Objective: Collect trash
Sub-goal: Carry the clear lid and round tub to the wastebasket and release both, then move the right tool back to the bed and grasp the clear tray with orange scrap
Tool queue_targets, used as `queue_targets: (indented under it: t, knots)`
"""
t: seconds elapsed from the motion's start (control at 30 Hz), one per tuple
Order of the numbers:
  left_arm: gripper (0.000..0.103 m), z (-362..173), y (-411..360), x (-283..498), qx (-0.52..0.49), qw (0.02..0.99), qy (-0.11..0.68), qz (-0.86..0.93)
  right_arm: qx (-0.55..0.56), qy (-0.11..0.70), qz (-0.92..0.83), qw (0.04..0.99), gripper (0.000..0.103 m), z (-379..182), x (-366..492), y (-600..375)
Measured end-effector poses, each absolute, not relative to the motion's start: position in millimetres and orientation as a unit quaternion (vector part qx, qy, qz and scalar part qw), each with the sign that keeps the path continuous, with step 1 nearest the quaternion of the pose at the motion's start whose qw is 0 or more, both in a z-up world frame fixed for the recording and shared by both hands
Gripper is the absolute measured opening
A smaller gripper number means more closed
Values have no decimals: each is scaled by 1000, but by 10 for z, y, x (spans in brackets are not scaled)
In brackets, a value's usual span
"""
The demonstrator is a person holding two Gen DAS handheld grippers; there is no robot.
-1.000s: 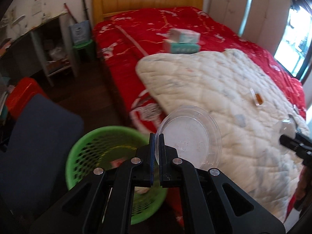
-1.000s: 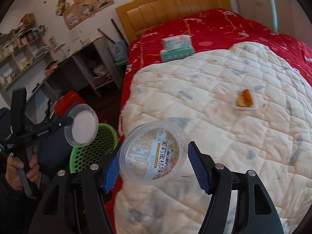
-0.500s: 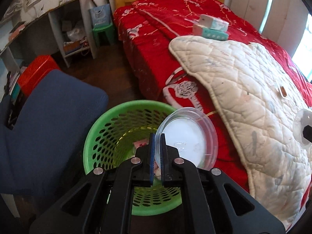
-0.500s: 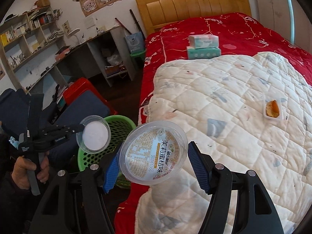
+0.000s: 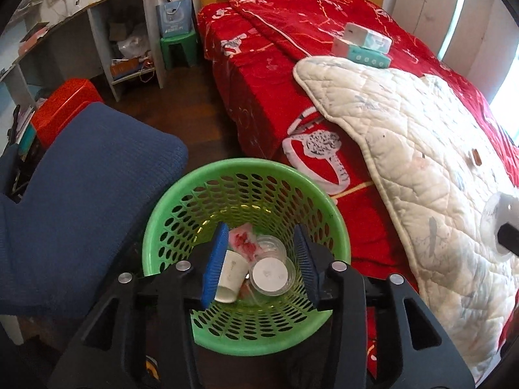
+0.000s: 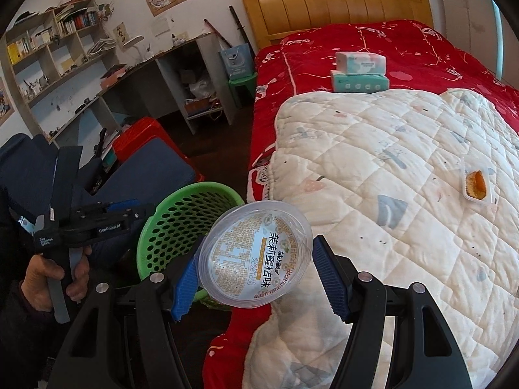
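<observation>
My left gripper (image 5: 259, 261) hangs open and empty over the green mesh trash basket (image 5: 181, 214). A clear plastic lid (image 5: 271, 275) lies inside the basket on a paper cup (image 5: 228, 274) and other scraps. My right gripper (image 6: 256, 270) is shut on a clear plastic container (image 6: 256, 256) with a printed label, held in the air beside the bed edge, right of the basket (image 6: 181, 214). The left gripper body (image 6: 107, 218) shows in the right wrist view. A small clear tray with an orange leftover (image 6: 476, 183) lies on the white quilt (image 6: 389, 168).
The red bed (image 5: 275, 48) carries two tissue packs (image 6: 360, 71). A blue chair cushion (image 5: 81, 194) sits left of the basket, a red stool (image 5: 65, 103) behind it. A desk with shelves (image 6: 155, 74) and a green stool (image 5: 178, 45) stand by the wall.
My left gripper moved over the basket and opened; the clear lid dropped into the basket. My right gripper keeps holding the labelled container and has shifted slightly toward the basket.
</observation>
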State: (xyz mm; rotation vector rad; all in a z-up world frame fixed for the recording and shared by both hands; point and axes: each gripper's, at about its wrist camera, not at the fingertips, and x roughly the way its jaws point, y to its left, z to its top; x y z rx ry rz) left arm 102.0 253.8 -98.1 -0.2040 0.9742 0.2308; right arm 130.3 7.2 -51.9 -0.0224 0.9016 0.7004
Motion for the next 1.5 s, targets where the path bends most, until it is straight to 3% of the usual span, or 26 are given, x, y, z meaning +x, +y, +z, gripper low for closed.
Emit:
queue_targets:
  t: [0.47,0.77,0.93,1.5]
  knots:
    - [62,-669,2769,985,-107,884,435,137,-37,445,367,816,64,-718,1265,698]
    - [63,-543,2918,1037,-117,887,422,145,-45,455,395,797,64,-905,1197,1248]
    - [64,-541,2936,1052,-120,888,421,144,-27,461,405,789,70,-961,1175,1339]
    - [64,-570,2471,1144,-102,890,430,111,-20,444,340,829,79,-725,1255,440]
